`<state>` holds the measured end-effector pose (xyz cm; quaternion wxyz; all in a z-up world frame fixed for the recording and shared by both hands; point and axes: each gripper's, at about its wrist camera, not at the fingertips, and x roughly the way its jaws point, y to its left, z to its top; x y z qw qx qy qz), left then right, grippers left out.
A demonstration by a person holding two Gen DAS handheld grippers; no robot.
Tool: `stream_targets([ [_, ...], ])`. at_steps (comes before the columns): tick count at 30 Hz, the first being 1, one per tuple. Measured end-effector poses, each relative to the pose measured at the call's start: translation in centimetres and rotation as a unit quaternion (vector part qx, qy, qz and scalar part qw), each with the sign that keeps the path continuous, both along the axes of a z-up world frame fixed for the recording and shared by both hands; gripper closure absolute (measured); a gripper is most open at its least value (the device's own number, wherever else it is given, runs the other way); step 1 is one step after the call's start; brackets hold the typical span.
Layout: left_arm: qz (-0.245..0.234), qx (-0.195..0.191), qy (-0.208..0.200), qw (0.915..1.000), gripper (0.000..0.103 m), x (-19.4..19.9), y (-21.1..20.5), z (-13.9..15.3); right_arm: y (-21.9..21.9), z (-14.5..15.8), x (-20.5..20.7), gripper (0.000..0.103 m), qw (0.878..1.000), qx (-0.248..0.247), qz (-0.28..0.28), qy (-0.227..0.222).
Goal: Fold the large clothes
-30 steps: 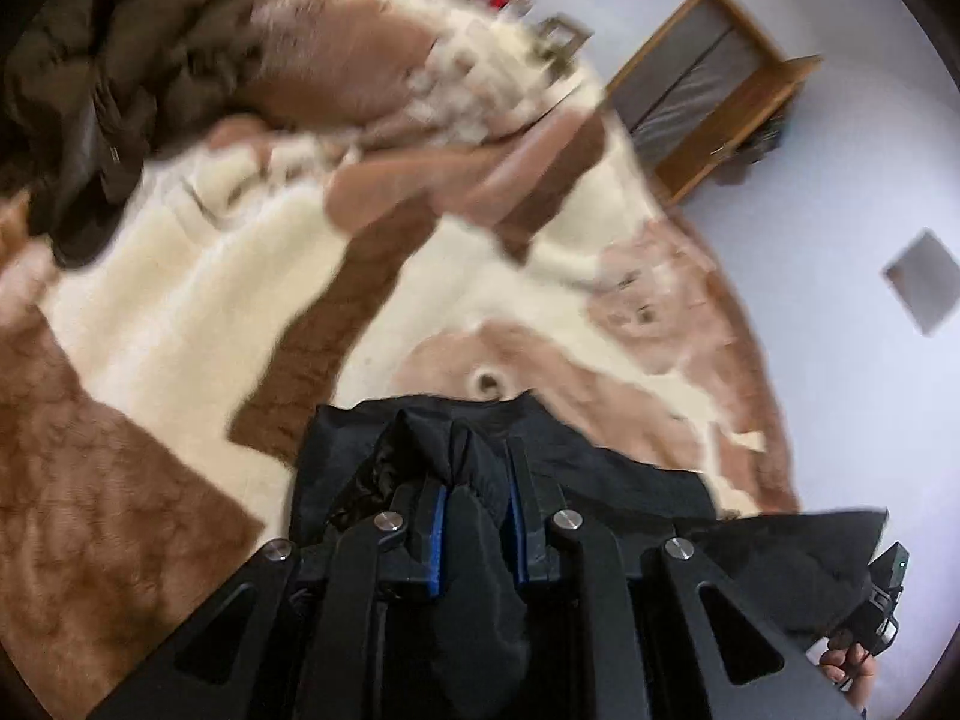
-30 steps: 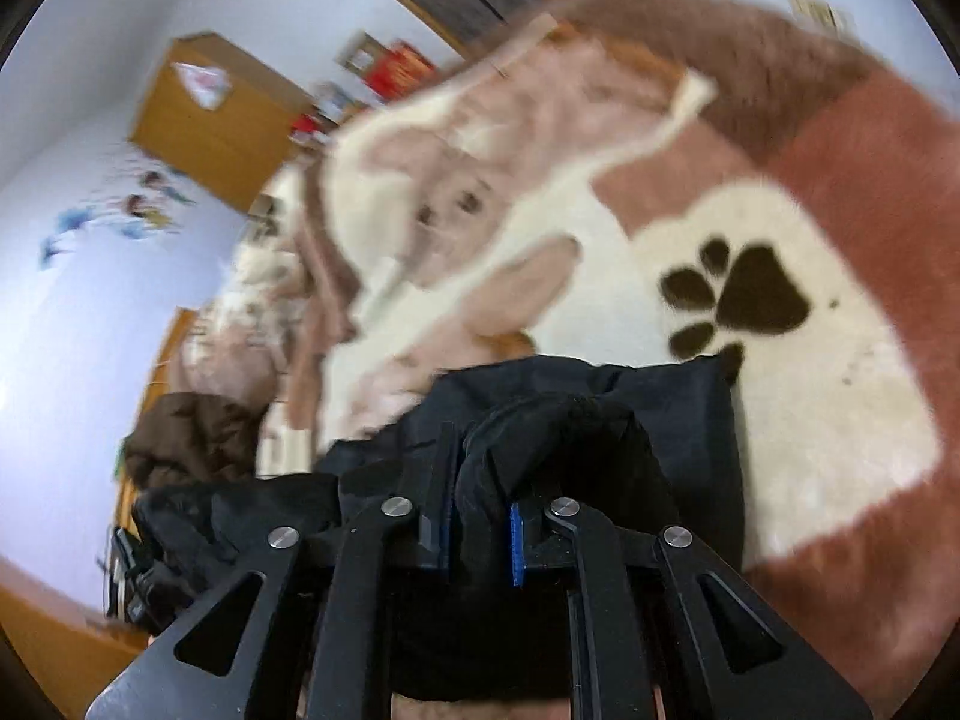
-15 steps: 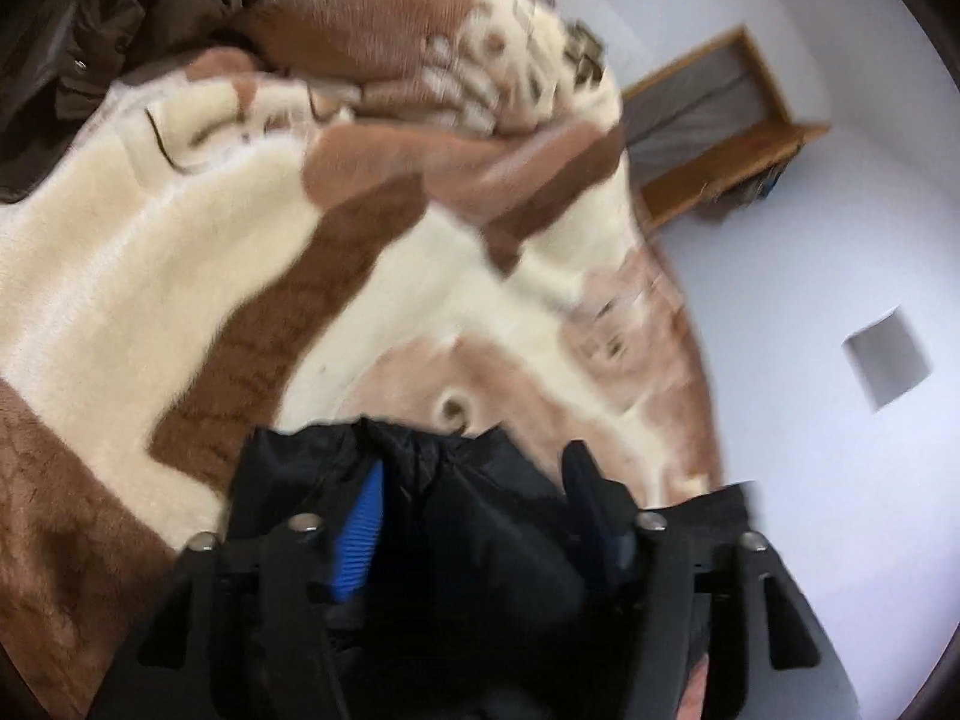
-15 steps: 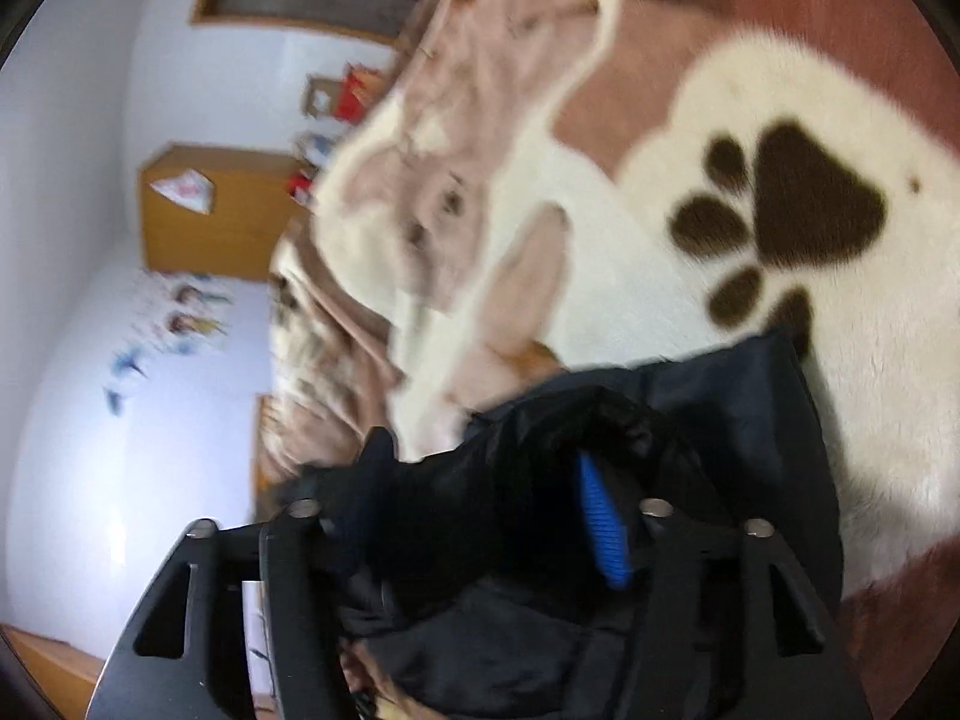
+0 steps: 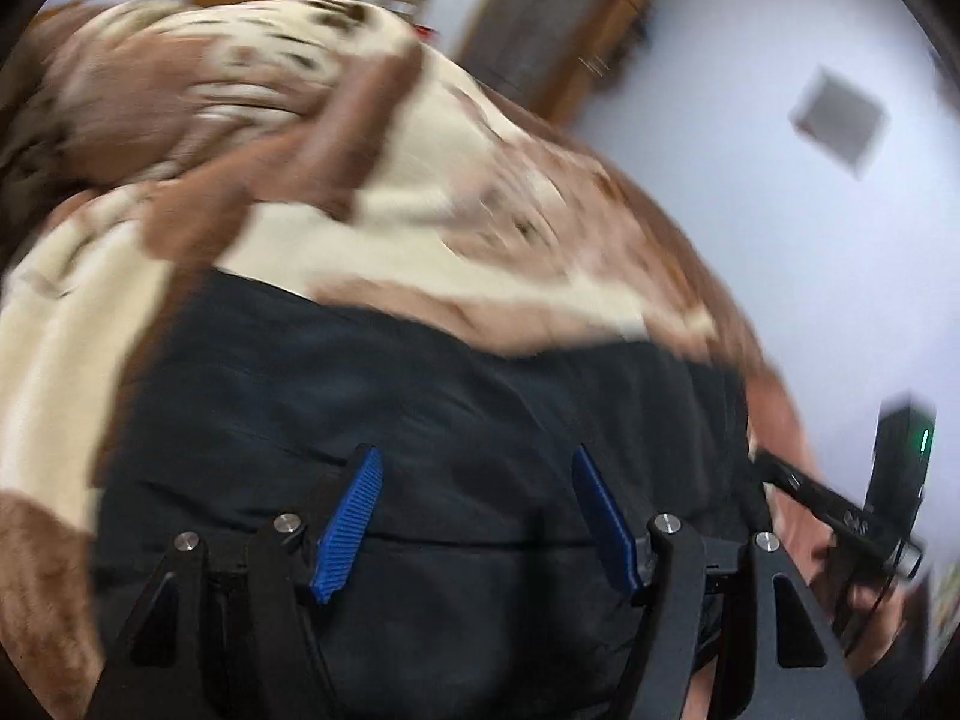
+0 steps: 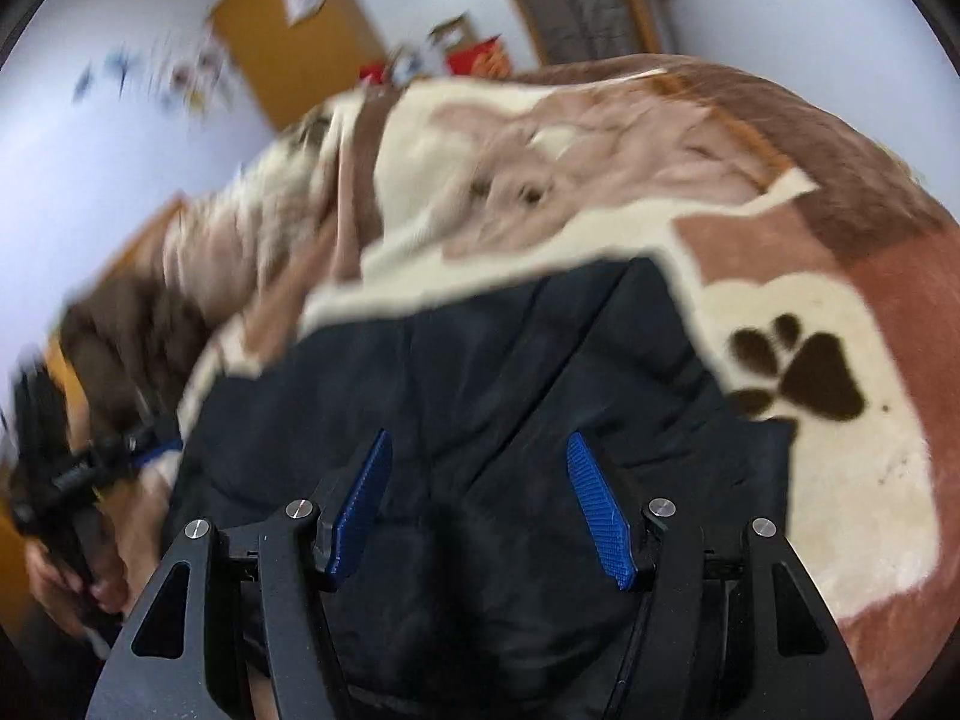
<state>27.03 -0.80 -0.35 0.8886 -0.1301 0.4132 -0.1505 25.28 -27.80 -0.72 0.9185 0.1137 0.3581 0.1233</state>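
Observation:
A black padded garment (image 5: 420,384) lies spread on the brown and cream fleece blanket (image 5: 420,228); it also shows in the right wrist view (image 6: 480,372). My left gripper (image 5: 474,468) is open just above the garment's near part, its blue pads (image 5: 351,516) wide apart and holding nothing. My right gripper (image 6: 477,456) is open too, above the garment, with blue pads (image 6: 600,510) apart. The right gripper's body shows at the right edge of the left wrist view (image 5: 864,510); the left one shows at the left edge of the right wrist view (image 6: 66,468).
The blanket (image 6: 840,480) carries a dark paw print (image 6: 798,366) right of the garment. A brown garment (image 6: 132,324) lies heaped at the far left. A wooden cabinet (image 6: 300,18) and a wood-framed door (image 5: 540,18) stand against the white walls.
Both grippers held bunched black fabric a second ago, then opened and let it go. The garment now lies flatter on the blanket, and both grippers have pulled back a little.

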Motion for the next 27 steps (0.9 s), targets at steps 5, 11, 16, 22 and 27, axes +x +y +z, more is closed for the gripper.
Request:
stream_targets([
  [5,0.011,0.063,0.006,0.9980,0.035,3.2,-2.6,-4.3,-1.2,-4.5,3.8,0.042,0.997,-0.061,-0.042,0.024],
  [11,0.025,0.069,0.017,0.9972,0.035,5.3,-1.6,-3.2,-2.6,-3.7,4.5,0.042,0.995,-0.053,-0.074,0.043],
  [16,0.078,0.122,0.005,0.9894,0.035,7.3,3.3,-3.0,-2.9,-2.7,5.5,0.042,0.995,-0.049,-0.083,0.027],
  [22,0.096,0.122,0.016,0.9877,0.033,8.1,5.8,-7.5,-3.6,-7.4,7.6,0.042,0.992,-0.051,-0.102,0.048],
  [27,0.111,0.112,0.000,0.9876,0.033,8.0,6.0,-9.1,-3.3,-8.6,7.9,0.042,0.991,-0.058,-0.114,0.035],
])
